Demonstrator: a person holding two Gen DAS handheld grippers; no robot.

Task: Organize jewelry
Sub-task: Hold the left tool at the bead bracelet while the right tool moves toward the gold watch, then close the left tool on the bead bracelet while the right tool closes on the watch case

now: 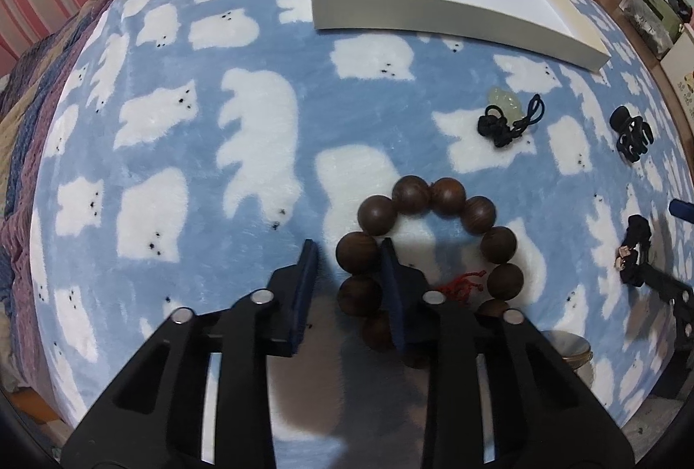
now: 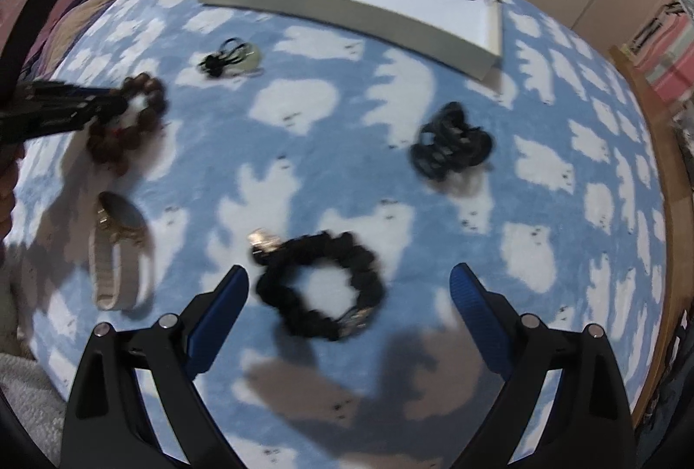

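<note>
Both wrist views look forward and down along their fingers toward the white tray (image 1: 455, 9) at the far edge of the bear-print blanket (image 1: 217, 174). The left view sits close over the wooden bead bracelet (image 1: 433, 200); the right views it from farther right. They share tray, bracelet and black claw clip (image 2: 451, 141)

Blanket (image 1: 260, 48): fluffy fleece, matt, lower frame. Bracelet (image 1: 433, 239), centre-bottom: brown wooden beads, smooth, faint sheen, grain visible. Tray (image 1: 433, 11), top: matt cardboard, smooth white floor. Left claw (image 1: 349, 286): matt black plastic, ribbed blue pads, shiny metal pins. Scrunchie (image 2: 321, 286): crinkled black cloth. Watch (image 2: 119, 252), left: gold-toned metal case, pale ribbed strap. Clip (image 2: 451, 148): glossy black plastic.
</note>
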